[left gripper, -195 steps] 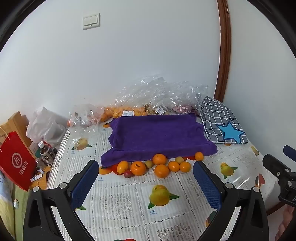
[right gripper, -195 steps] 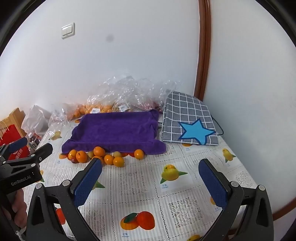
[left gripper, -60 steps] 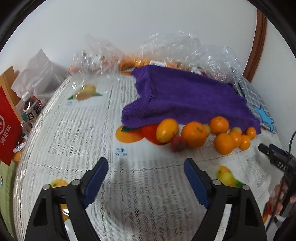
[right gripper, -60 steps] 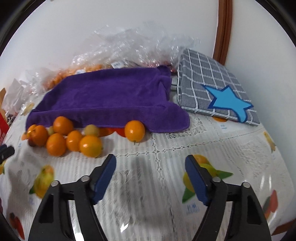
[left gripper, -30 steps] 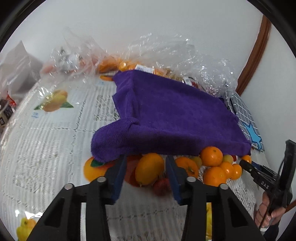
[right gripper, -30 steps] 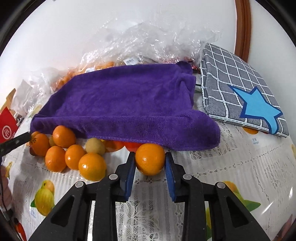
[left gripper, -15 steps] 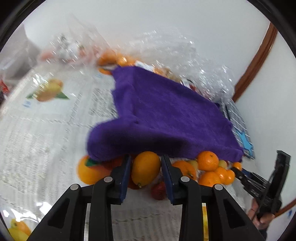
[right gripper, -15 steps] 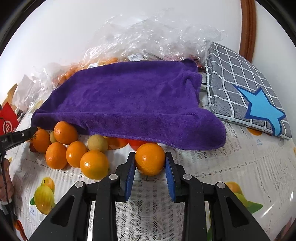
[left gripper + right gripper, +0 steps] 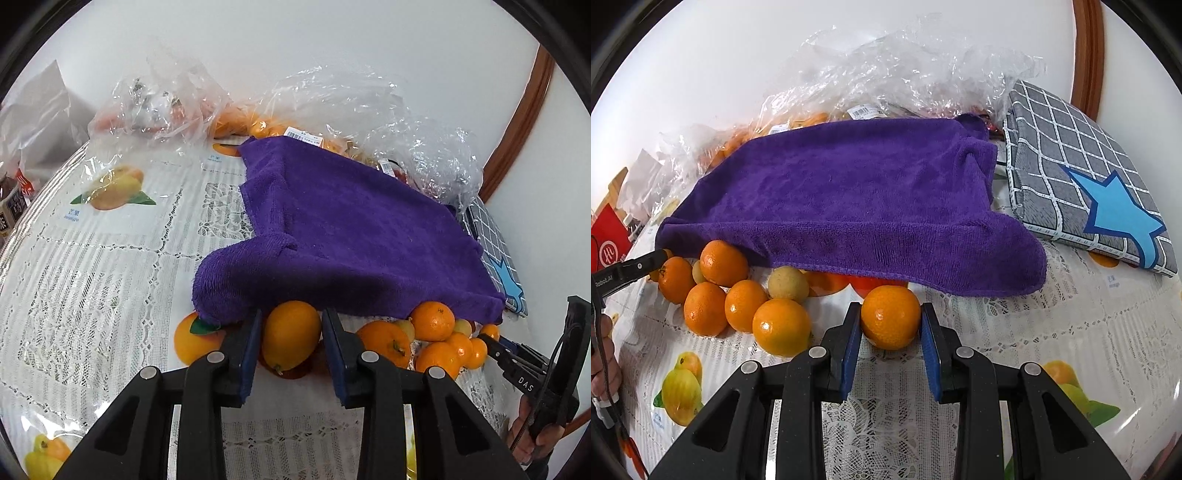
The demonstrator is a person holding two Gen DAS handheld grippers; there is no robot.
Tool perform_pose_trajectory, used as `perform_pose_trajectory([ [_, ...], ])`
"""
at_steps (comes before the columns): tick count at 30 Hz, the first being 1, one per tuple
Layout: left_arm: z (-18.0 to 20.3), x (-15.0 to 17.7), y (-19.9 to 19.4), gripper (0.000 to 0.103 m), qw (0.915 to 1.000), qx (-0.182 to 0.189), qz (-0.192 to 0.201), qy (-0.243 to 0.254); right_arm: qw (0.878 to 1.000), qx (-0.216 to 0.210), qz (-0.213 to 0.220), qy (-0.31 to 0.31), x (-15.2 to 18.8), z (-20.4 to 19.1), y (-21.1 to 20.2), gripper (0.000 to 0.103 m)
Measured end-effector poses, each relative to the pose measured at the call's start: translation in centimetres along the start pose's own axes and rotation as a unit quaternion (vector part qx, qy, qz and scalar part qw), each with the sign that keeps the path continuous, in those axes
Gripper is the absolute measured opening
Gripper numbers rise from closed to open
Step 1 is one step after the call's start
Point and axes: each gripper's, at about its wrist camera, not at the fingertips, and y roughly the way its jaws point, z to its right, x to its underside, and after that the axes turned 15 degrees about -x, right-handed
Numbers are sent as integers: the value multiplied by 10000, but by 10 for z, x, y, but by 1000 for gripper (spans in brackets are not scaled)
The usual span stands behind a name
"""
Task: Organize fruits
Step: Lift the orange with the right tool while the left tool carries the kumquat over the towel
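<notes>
Gripping an oval yellow-orange fruit (image 9: 291,335) in the left hand-held gripper (image 9: 291,345), pads pressing both its flanks, right at the near hem of the purple towel (image 9: 351,236). Clamping a round orange (image 9: 890,316) in the right hand-held gripper (image 9: 891,338), jaws narrow, just below the same hem. Both fruits apparently resting on the lace-covered worktop (image 9: 1015,354), though contact underneath is hidden. Risking, on lifting, snagging the overhanging towel, or nudging the loose cluster of oranges (image 9: 738,306) and sending it rolling; a smooth, rounded skin possibly slipping between flat pads.
</notes>
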Motion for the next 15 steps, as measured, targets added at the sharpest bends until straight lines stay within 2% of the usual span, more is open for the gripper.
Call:
perform_pose_trajectory([
  [6, -4, -1, -14, 31, 9993, 116, 331, -104, 9997, -189, 183, 21, 1, 1, -7, 31],
  [15, -3, -3, -29, 31, 9978, 257, 603, -52, 9982, -358, 430, 211, 1, 9, -17, 31],
])
